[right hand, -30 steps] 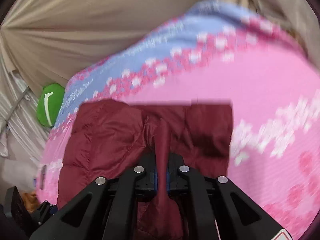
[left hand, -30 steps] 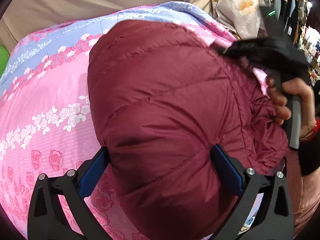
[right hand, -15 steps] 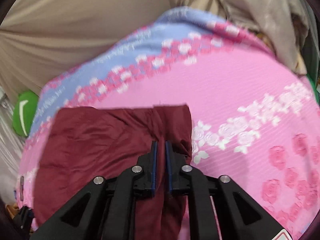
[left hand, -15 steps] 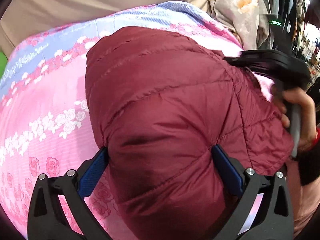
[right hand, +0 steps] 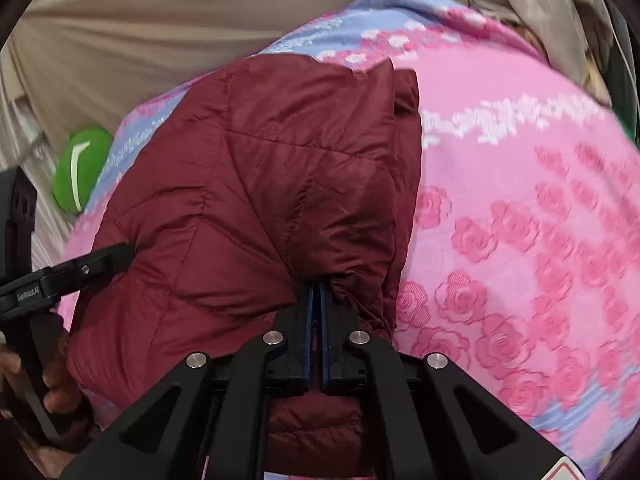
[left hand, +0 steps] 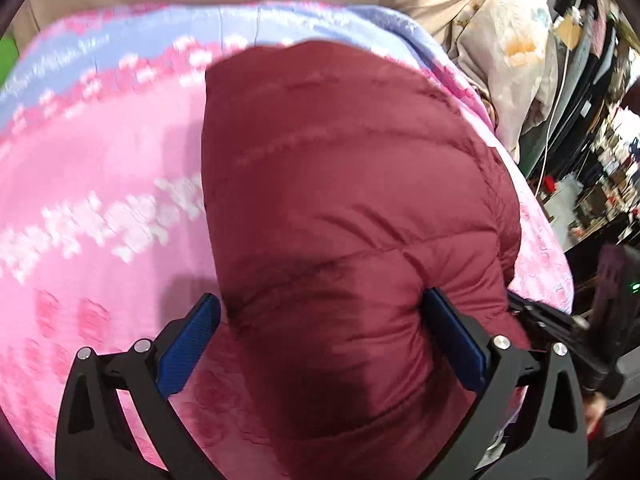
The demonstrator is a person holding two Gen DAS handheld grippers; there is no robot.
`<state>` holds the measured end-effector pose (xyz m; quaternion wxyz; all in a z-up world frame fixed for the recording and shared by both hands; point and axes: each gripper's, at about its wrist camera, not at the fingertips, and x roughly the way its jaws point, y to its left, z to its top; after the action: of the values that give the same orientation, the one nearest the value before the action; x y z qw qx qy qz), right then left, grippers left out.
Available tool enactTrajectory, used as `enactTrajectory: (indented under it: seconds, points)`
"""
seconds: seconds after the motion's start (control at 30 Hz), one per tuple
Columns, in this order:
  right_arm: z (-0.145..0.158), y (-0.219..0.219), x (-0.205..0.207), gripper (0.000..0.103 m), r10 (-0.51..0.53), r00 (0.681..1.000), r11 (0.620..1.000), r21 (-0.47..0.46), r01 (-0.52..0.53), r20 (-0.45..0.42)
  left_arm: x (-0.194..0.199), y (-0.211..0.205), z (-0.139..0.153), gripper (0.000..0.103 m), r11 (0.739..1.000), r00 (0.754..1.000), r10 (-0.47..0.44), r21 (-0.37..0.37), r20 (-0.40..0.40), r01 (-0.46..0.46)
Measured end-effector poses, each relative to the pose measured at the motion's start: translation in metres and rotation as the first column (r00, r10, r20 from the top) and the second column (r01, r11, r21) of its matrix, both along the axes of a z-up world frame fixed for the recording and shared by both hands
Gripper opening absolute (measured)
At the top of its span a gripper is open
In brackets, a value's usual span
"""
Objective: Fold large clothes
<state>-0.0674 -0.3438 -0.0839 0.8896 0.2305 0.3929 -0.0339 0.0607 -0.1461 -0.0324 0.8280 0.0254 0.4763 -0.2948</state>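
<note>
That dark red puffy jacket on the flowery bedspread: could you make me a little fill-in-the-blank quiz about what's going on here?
1. The quilted jacket is ____ in colour.
2. The right gripper is ____ on a pinch of the jacket's fabric.
3. The left gripper has its blue pads spread ____, one on each side of the jacket.
4. The bedspread is printed with pink ____.

Missing words: maroon; shut; wide; roses

Covered in a pink bedsheet with rose prints and a lilac-blue band [right hand: 520, 208], a wide bed as the landmark. Behind its far edge, a plain beige draped cloth backdrop [right hand: 160, 32]. Off its left far corner, a bright green rounded cushion with a white stripe [right hand: 82, 168]. To its right, a cream floral fabric [left hand: 508, 64], then dark cluttered shelving [left hand: 600, 128], blurred.
</note>
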Motion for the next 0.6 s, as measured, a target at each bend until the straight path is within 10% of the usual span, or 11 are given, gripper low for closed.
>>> enactTrajectory:
  seconds: [0.2, 0.33, 0.6]
  points:
    - [0.026, -0.006, -0.007, 0.011, -0.013, 0.999, 1.0, 0.027, 0.012, 0.041, 0.015, 0.029, 0.013, 0.098, 0.992, 0.996, 0.05, -0.11, -0.076, -0.058]
    - [0.046, -0.024, -0.016, 0.067, -0.058, 0.99, 0.992, 0.116, 0.043, 0.132, 0.034, 0.053, 0.024, 0.098, 0.977, 0.987, 0.135, -0.156, -0.082, -0.147]
    - [0.012, -0.05, 0.009, 0.068, -0.097, 0.995, 0.974, 0.206, 0.092, 0.015, 0.067, 0.048, -0.006, 0.098, 0.962, 0.96, 0.118, -0.212, -0.255, -0.175]
